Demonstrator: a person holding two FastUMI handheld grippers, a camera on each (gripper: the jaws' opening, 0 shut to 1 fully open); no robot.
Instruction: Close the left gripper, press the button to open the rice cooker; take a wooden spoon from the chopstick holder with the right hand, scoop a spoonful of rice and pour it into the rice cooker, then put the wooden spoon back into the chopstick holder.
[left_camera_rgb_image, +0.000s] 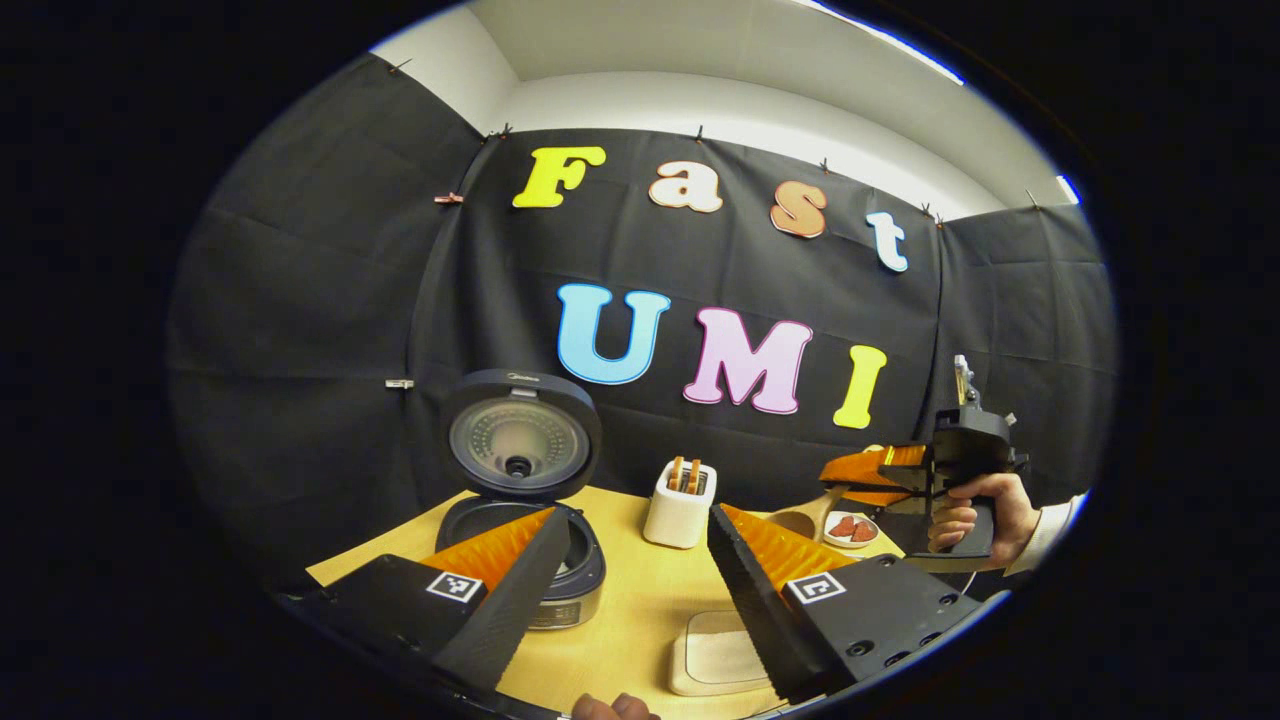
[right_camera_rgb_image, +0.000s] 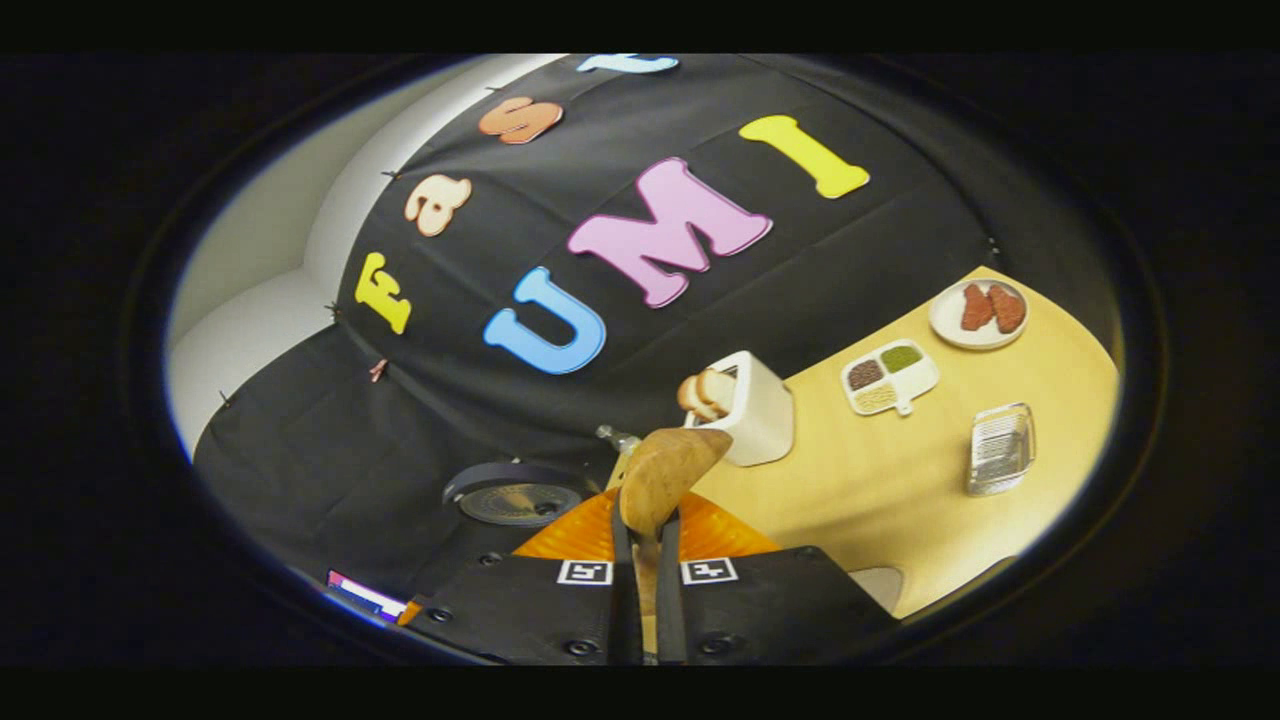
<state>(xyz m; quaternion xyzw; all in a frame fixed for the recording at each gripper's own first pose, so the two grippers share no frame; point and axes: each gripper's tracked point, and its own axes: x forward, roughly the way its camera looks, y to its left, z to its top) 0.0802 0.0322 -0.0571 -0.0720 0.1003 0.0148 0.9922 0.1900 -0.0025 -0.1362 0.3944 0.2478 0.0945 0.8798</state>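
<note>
Gripping the wooden spoon (right_camera_rgb_image: 664, 472) handle, right gripper (right_camera_rgb_image: 645, 545) jaws carry it aloft; left gripper (left_camera_rgb_image: 630, 560) jaws spread before the open rice cooker (left_camera_rgb_image: 520, 500).

The rice cooker (left_camera_rgb_image: 520, 520) sits at the left end of the light wooden table with its lid flipped all the way up, standing pretty much vertical behind the pot. The lid is dark and round, with a silvery inner plate and a small dark knob in the middle facing forward. The body is dark with a shiny metal band around the lower part. The wooden spoon (right_camera_rgb_image: 662, 472) is light brown with an oval bowl, gripped by its handle, bowl end pointing forward and up above the table. The chopstick holder (left_camera_rgb_image: 681, 503) is a white rounded box standing upright just right of the cooker, with wooden pieces poking out the top.
</note>
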